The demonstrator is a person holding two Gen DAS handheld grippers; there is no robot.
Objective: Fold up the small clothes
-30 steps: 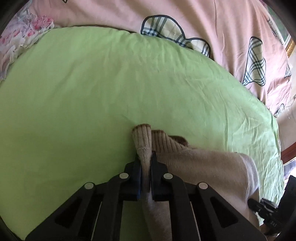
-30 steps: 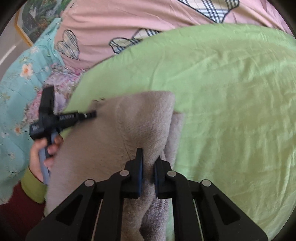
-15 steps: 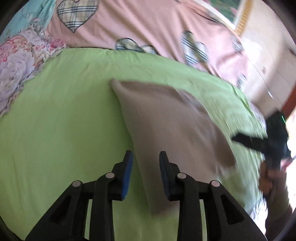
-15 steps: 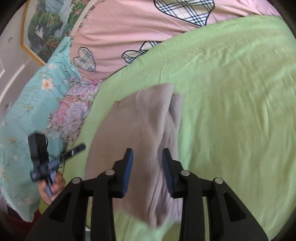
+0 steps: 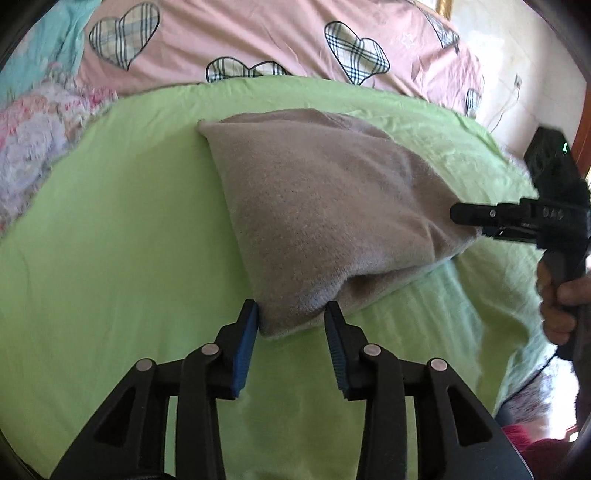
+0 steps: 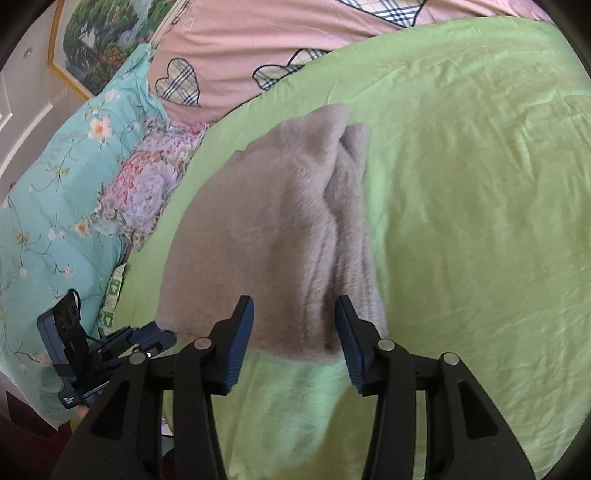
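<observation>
We've got the folded sweater (image 5: 325,206) lying on the green sheet (image 5: 110,240) of the bed, right ahead of both tools. Left tool (image 5: 291,334) has just been opening: jaws apart, the sweater's near corner sits between the tips, not pinched. Right tool (image 6: 294,332) has also been opening, its jaws apart around the near edge. Pink quilt (image 5: 258,33) lies beyond.

Folded garment (image 5: 325,206): beige-taupe. Bed sheet (image 5: 110,258): lime green. Quilt (image 5: 258,33): pink, plaid hearts. Pillow (image 6: 74,166): turquoise floral.
</observation>
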